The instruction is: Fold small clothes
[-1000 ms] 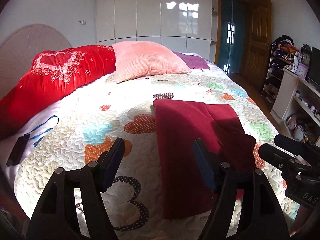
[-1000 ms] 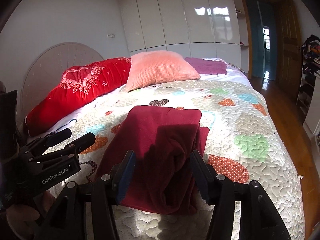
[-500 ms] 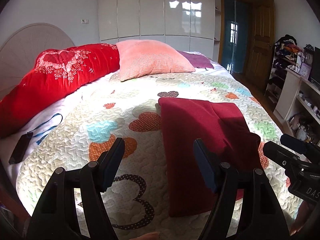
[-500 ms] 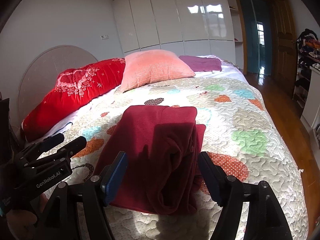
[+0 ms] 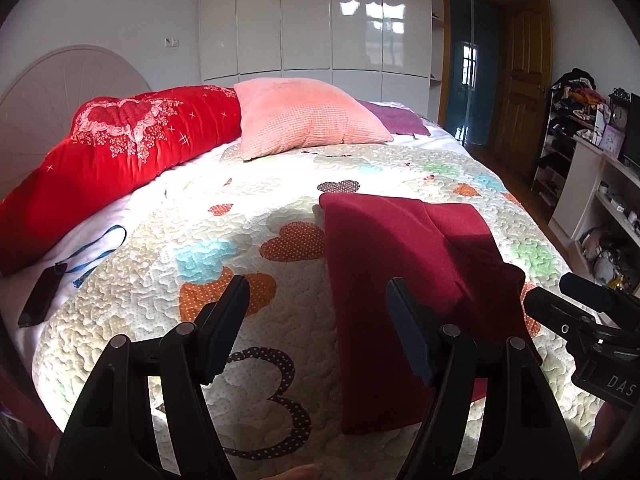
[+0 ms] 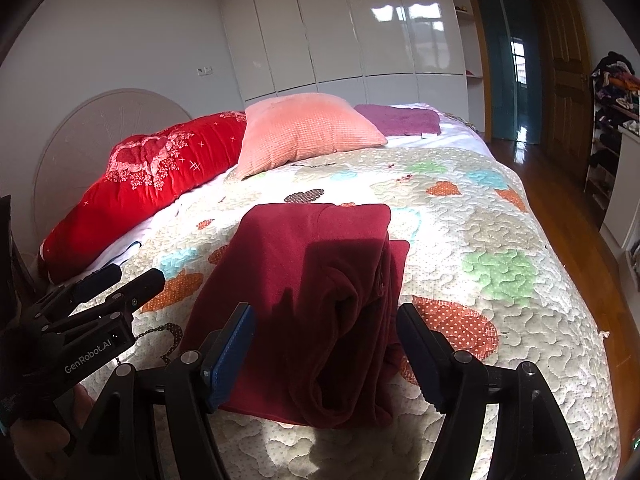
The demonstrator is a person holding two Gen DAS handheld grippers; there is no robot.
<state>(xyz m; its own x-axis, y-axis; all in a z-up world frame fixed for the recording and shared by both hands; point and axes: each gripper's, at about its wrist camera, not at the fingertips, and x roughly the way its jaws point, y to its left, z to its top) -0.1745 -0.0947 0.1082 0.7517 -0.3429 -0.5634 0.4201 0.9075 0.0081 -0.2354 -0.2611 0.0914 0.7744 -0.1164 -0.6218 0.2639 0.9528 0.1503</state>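
Nearest in the left wrist view, the left gripper (image 5: pixel 318 320) hangs over the quilt (image 5: pixel 280 240) w/ its jaws spread wide and nothing between them; below it sit a polka-dot "3" and an orange heart patch. Just to its right lies the dark red garment (image 5: pixel 400 280), folded into a long strip near the bed's front edge, right of centre. The right gripper (image 6: pixel 326 346) is also spread apart and empty, its blue-padded fingers (image 6: pixel 230 360) flanking the near end of that garment (image 6: pixel 312 288) w/o touching it, as far as the view shows. Here the cloth shows a flat layer on the left and bunched, rolled folds on the right, part in shadow. Each tool appears at the edge of the other's view: left gripper (image 6: pixel 120 284) at the left, right gripper (image 5: pixel 576 300) at the right. Toward the bed's left edge rests a black device w/ a blue lanyard (image 5: pixel 44 296). Farther back, by the headboard (image 5: pixel 60 76), a red embroidered bolster (image 5: pixel 120 152), a pink pillow (image 5: pixel 304 116) and a purple cloth (image 5: pixel 396 120). Beyond: glossy white wardrobe (image 5: pixel 320 20), wooden door (image 5: pixel 524 76) at the back right.
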